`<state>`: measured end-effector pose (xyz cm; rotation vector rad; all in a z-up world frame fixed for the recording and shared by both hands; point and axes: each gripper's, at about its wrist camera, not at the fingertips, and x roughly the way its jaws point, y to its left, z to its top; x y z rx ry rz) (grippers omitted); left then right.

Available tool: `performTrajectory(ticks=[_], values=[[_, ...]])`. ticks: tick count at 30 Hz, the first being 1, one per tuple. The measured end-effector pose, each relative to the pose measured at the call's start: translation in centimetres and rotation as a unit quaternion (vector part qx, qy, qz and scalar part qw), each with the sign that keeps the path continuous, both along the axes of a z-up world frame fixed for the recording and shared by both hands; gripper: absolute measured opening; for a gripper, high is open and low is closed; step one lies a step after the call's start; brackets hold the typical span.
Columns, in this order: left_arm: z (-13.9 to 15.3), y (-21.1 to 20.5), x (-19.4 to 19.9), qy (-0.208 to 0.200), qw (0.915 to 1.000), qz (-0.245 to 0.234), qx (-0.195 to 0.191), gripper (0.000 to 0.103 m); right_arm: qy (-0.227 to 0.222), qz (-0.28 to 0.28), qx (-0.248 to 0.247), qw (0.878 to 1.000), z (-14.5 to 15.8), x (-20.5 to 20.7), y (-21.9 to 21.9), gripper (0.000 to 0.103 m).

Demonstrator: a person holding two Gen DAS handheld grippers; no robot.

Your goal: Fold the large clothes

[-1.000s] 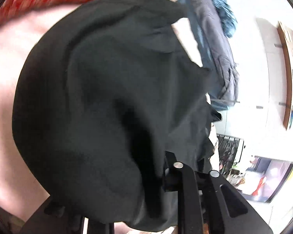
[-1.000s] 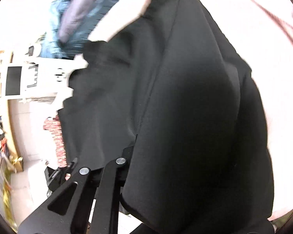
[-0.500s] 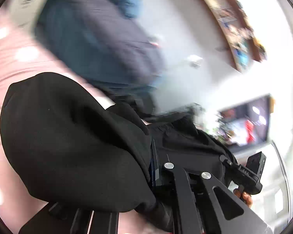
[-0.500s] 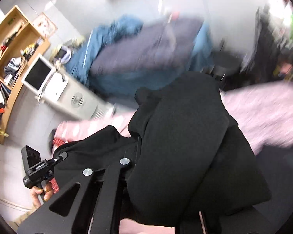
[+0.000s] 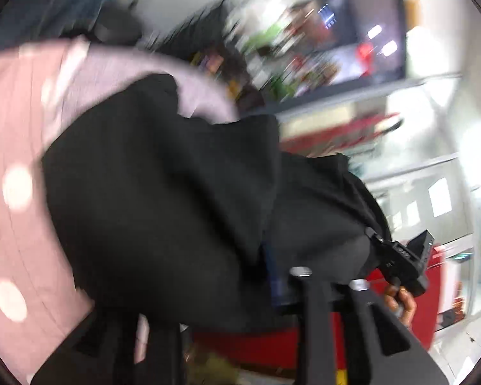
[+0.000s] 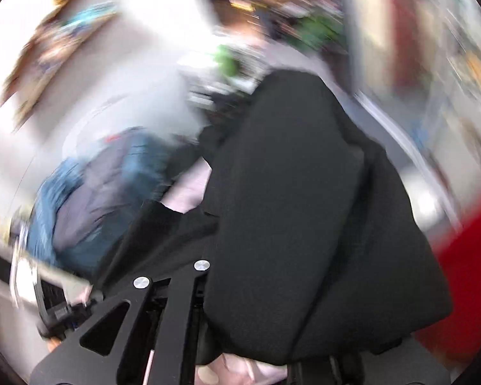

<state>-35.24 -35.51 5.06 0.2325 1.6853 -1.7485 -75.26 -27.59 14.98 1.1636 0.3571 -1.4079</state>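
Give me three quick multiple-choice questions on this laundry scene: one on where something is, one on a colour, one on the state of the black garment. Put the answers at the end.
1. In the right wrist view, where is the blue and grey clothes pile relative to the black garment?
A. to its left
B. to its right
C. on top of it

2. What colour is the dotted sheet?
A. green
B. pink
C. yellow

3. How is the black garment lying?
A. spread flat
B. on a hanger
C. bunched in loose folds

Answers:
1. A: the pile sits at the left of the picture and the garment fills the middle.
2. B: the left wrist view shows it pink with pale dots.
3. C: thick rumpled layers overlap in both views.
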Motion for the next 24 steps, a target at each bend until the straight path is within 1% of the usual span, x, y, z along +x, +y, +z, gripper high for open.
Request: performTrajectory(ticks=[1,2,3,4,5,6,7,8,10,12,13,14,15,17,18,19,20,21,22,23,24], values=[[-2.1,-0.4,-0.6,-0.002,0.9995,-0.006,0.03,0.043,-0.031,-0.033,0.038,0.998,-4.2,-2.3,0.8,0.013],[-4.5,-0.8,-0.9,0.013,0.9978,-0.003,0.065,0.043,-0.062,-0.062,0.06,0.994,-7.2,-4.1,1.7,0.015],[-5.7,-0.6,-0.8,0.024,0.9968,0.0,0.077,0.043,-0.111,-0.096,0.072,0.987,-10.3,-5.9,2.8,0.017],[-6.8,-0.7,-0.2,0.034,0.9959,0.005,0.083,0.044,-0.164,-0.122,0.071,0.976,-12.8,-7.1,3.8,0.026],[-7.2,-0.8,0.4,0.036,0.9957,0.003,0.085,0.043,-0.196,-0.133,0.067,0.969,-14.2,-7.3,4.4,0.034],[-7.4,-0.9,0.8,0.041,0.9955,0.002,0.085,0.042,-0.218,-0.143,0.064,0.963,-15.4,-7.5,4.8,0.05],[-7.3,-1.3,1.6,0.047,0.9953,0.004,0.085,0.042,-0.22,-0.15,0.06,0.962,-16.2,-7.0,5.1,0.053],[-7.2,-1.4,2.2,0.057,0.9948,0.006,0.084,0.042,-0.214,-0.15,0.05,0.964,-16.6,-6.8,5.2,0.053],[-6.9,-1.5,3.4,0.069,0.9944,0.01,0.08,0.042,-0.198,-0.155,0.04,0.967,-16.6,-6.8,5.1,0.058],[-6.5,-0.7,3.8,0.079,0.9938,0.016,0.077,0.043,-0.196,-0.169,0.025,0.966,-16.4,-6.1,5.1,0.06],[-7.4,0.4,4.8,0.082,0.9937,0.018,0.074,0.045,-0.197,-0.175,0.021,0.965,-16.3,-5.2,5.1,0.061],[-6.7,0.7,5.5,0.085,0.9939,0.022,0.067,0.045,-0.2,-0.182,0.016,0.963,-16.2,-5.4,5.0,0.061],[-6.4,0.9,6.1,0.083,0.9942,0.026,0.062,0.046,-0.202,-0.185,0.014,0.962,-16.0,-6.9,5.1,0.061],[-6.2,1.5,7.2,0.08,0.9948,0.03,0.055,0.048,-0.203,-0.193,0.007,0.96,-15.4,-7.0,5.3,0.061],[-6.2,2.1,8.3,0.076,0.9952,0.035,0.051,0.05,-0.2,-0.199,0.004,0.959,-15.1,-7.3,5.5,0.061],[-6.2,2.7,9.5,0.06,0.996,0.047,0.046,0.063,-0.198,-0.209,0.003,0.958,-15.1,-7.6,6.2,0.062],[-6.2,3.4,10.9,0.019,0.9958,0.077,0.046,0.076,-0.194,-0.224,0.005,0.955,-14.8,-8.2,6.7,0.064],[-6.3,3.9,12.0,-0.026,0.9918,0.115,0.049,0.091,-0.201,-0.24,0.002,0.95,-14.7,-9.0,7.4,0.066],[-6.5,4.4,13.3,-0.061,0.9849,0.153,0.053,0.091,-0.208,-0.251,0.001,0.945,-14.6,-9.7,7.9,0.066],[-6.9,4.7,14.5,-0.075,0.981,0.169,0.059,0.09,-0.2,-0.261,0.011,0.944,-14.7,-10.2,8.3,0.067],[-7.2,4.7,15.1,-0.081,0.9802,0.169,0.065,0.089,-0.175,-0.268,0.027,0.947,-14.5,-10.2,8.7,0.07]])
